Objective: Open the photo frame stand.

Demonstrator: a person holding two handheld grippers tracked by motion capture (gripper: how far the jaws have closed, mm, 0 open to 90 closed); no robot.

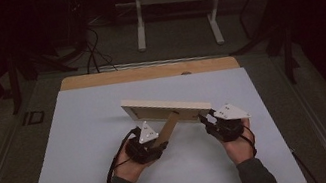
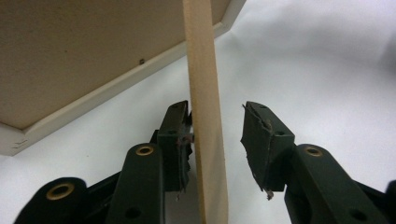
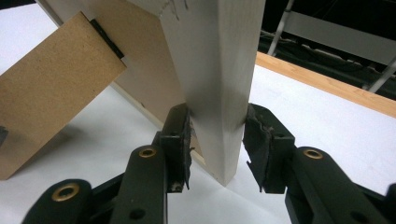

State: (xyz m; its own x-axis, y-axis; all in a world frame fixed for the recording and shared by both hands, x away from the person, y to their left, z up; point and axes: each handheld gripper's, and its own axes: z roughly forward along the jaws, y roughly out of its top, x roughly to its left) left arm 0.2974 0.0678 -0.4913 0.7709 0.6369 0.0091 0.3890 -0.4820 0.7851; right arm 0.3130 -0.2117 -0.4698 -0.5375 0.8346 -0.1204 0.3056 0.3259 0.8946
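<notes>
A pale wooden picture frame [image 1: 164, 107] stands on edge on the white sheet [image 1: 87, 160], its back toward me. Its brown cardboard prop leg [image 1: 169, 126] slants down toward my left gripper [image 1: 159, 145]. In the left gripper view the leg [image 2: 205, 140] passes between the jaws of that gripper [image 2: 217, 135]; it lies against the left pad while the right pad stands off it, so the gripper is open. My right gripper [image 1: 206, 118] is shut on the frame's right side bar [image 3: 219, 70], with both pads of the gripper [image 3: 217, 135] pressing on it. The leg [image 3: 51, 88] shows at the left of the right gripper view.
The white sheet covers a wooden table whose bare far edge [image 1: 147, 72] shows at the back. Beyond it, on the dark floor, stand the white metal legs of another table [image 1: 141, 34] and some cables [image 1: 93, 53].
</notes>
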